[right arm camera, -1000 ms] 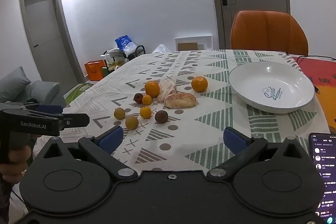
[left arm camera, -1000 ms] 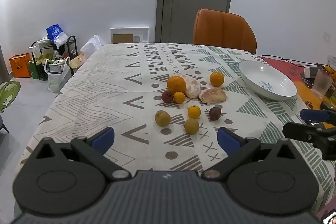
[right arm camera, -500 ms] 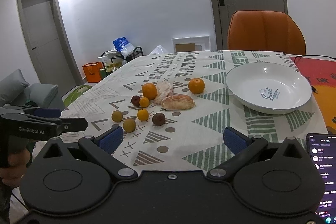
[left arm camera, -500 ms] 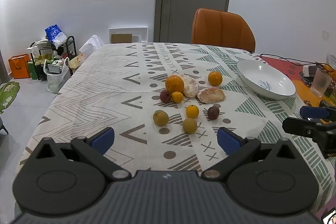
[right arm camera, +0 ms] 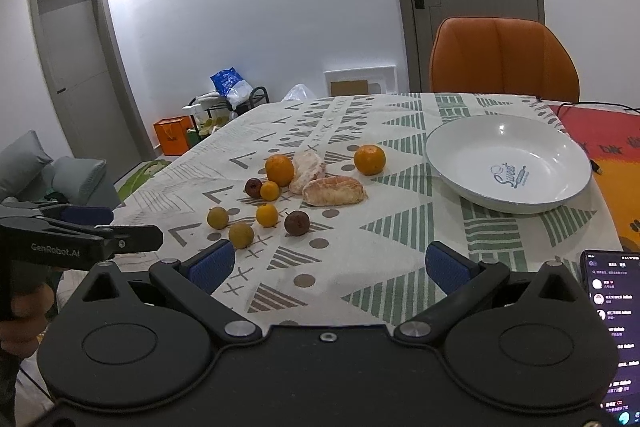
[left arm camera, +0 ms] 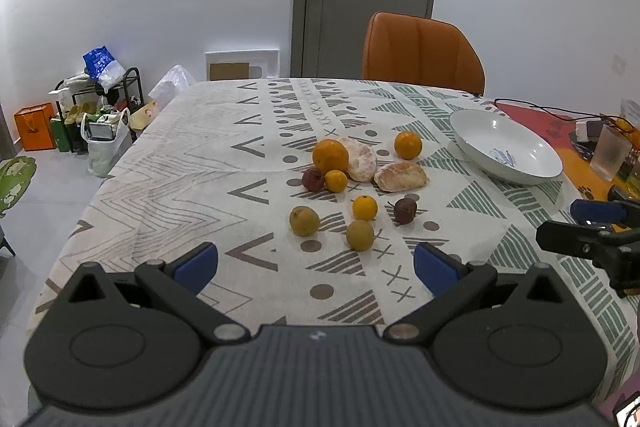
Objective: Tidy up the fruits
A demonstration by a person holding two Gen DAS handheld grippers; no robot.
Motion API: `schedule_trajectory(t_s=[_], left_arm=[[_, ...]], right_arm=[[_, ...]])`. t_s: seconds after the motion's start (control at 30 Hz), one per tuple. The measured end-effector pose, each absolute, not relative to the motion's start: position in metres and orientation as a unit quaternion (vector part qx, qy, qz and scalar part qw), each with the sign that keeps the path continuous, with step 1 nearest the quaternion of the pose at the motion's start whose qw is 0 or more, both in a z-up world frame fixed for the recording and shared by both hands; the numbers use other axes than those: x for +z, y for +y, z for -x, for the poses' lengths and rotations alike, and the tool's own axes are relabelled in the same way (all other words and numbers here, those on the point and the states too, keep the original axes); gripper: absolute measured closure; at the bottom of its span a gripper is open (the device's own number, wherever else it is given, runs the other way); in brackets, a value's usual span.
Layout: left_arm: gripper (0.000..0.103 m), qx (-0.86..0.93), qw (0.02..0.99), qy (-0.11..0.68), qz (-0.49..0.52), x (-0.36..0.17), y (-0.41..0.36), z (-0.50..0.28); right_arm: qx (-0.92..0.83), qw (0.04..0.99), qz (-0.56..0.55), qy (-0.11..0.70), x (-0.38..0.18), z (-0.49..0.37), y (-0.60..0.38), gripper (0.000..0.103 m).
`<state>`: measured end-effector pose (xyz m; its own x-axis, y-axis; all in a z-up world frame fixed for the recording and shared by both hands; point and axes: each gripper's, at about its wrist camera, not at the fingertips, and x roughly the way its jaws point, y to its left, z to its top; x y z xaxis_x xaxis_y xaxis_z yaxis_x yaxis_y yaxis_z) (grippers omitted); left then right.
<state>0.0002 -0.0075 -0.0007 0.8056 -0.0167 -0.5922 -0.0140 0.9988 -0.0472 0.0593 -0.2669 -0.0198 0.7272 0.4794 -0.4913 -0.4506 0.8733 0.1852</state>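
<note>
1. Both claws are spread wide and hold nothing. The left claw (left arm camera: 316,265) and right claw (right arm camera: 330,267) hover over the near edge of the surface (right arm camera: 400,227), short of the fruit.
2. The fruit lies loose in a cluster mid-surface: a big orange (right arm camera: 279,169), two peeled pieces (right arm camera: 334,190), a lone orange (right arm camera: 369,159), small yellow and dark fruits nearer the claws.
3. The bowl (right arm camera: 472,183) sits empty, right of the cluster and well apart from it.
4. Key relation: the cluster lies dead ahead of the left claw, but ahead and to the left of the right claw. The bowl is ahead-right of the right claw, far right of the left.
5. Nearest to the left claw is a yellow fruit (left arm camera: 360,235); it is round, so approach angle should matter little.
6. Judgement: no fruit is moved yet; the right claw seems better placed for bowl drops.
</note>
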Motion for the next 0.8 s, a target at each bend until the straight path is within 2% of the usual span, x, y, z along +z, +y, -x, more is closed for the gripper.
schedule_trajectory(t_s=[0.8], left_arm=[[0.0,0.002,0.949,0.316,0.025,-0.0018,-0.0062,-0.0009]], right_arm=[[0.248,0.928,-0.03,0.277,-0.0223,-0.0612,-0.2699,0.0]])
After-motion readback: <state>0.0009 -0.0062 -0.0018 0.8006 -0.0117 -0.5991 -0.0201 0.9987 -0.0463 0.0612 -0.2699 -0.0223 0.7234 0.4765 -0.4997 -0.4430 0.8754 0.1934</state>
